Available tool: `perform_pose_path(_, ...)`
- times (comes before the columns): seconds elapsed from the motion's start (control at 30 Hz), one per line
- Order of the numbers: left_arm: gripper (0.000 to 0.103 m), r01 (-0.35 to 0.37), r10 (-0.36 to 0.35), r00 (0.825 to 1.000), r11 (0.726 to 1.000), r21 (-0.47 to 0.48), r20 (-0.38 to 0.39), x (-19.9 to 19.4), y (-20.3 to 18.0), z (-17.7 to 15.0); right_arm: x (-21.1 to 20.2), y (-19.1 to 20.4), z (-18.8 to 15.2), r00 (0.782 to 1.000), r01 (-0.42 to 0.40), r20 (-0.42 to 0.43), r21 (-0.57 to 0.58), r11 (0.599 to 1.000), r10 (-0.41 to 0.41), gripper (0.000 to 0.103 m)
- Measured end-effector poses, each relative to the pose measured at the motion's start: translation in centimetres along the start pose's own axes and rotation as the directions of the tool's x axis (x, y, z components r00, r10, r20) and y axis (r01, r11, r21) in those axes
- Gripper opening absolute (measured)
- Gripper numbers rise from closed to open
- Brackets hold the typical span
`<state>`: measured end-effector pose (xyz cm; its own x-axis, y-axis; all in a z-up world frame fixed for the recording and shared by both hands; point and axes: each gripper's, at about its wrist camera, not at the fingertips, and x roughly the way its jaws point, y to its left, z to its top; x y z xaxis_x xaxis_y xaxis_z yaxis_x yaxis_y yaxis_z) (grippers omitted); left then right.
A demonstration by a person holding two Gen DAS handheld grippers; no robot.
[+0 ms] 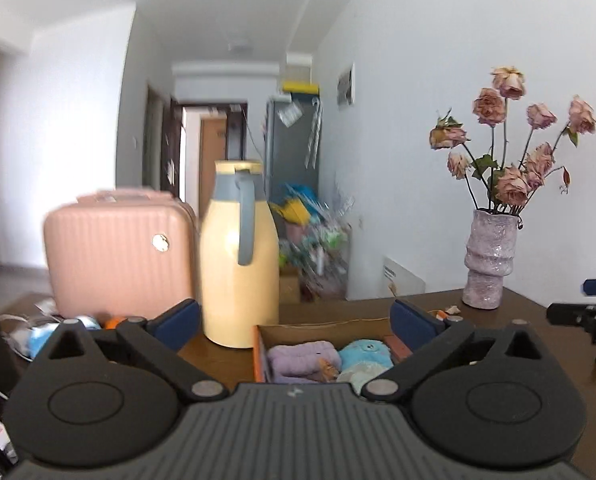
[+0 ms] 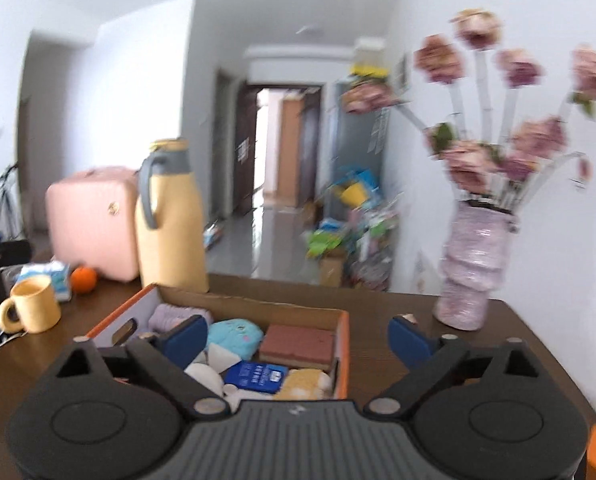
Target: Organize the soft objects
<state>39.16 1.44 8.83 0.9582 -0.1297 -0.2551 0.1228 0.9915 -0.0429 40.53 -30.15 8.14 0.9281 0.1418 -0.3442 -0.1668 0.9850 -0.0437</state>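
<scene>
Nearest the lens in both wrist views, each tool's dark blue-padded fingers stand spread wide with nothing between them: the left gripper (image 1: 296, 316) and the right gripper (image 2: 298, 330) are both released and empty.

Just beyond them, low in the centre of each frame, sits the open cardboard box with orange sides (image 2: 342, 344) on the dark brown wooden table (image 2: 378, 308). It already holds the soft things: a rolled lilac towel (image 1: 300, 356), a light blue plush toy with a small face (image 2: 234, 336), a brick-red sponge block (image 2: 298, 344), a white plush piece (image 2: 204, 376), a tan plush piece (image 2: 304, 386) and a dark blue flat packet (image 2: 256, 376). The packet carries white print, too blurred to read.

Judging by this, the packing step looks largely finished, with the hands clear of the box. The next move would call for finding any soft item left outside; none is clearly visible.

Farther back stand a yellow mug (image 2: 32, 308), an orange fruit (image 2: 84, 279), a cream-yellow flask with grey handle (image 1: 238, 256), a pink ribbed hard case (image 1: 118, 256) and a lilac textured vase of dried pink roses (image 1: 488, 260). No brand is legible anywhere.
</scene>
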Motion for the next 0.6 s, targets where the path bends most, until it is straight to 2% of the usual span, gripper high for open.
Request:
perform_pose_path(0.2, 0.103, -0.047, 0.040, 0.995, 0.996, 0.074, 0.086, -3.7, -2.4, -3.5, -3.4, 0.8, -2.6, 0.995, 0.061, 0.079, 0.011, 0.998, -0.062, 0.101)
perform_pose_path(0.5, 0.103, -0.033, 0.029, 0.994, 0.999, 0.040, 0.102, -8.3, -3.0, -4.4, -8.8, 2.0, -3.4, 0.989, 0.050, 0.136, 0.058, 0.997, -0.058, 0.102)
perform_pose_path(0.6, 0.103, -0.047, 0.045, 0.993, 0.999, 0.018, 0.111, -10.6, -3.0, -4.9, -11.2, 2.6, -4.5, 0.986, 0.044, 0.156, 0.072, 0.996, -0.055, 0.102)
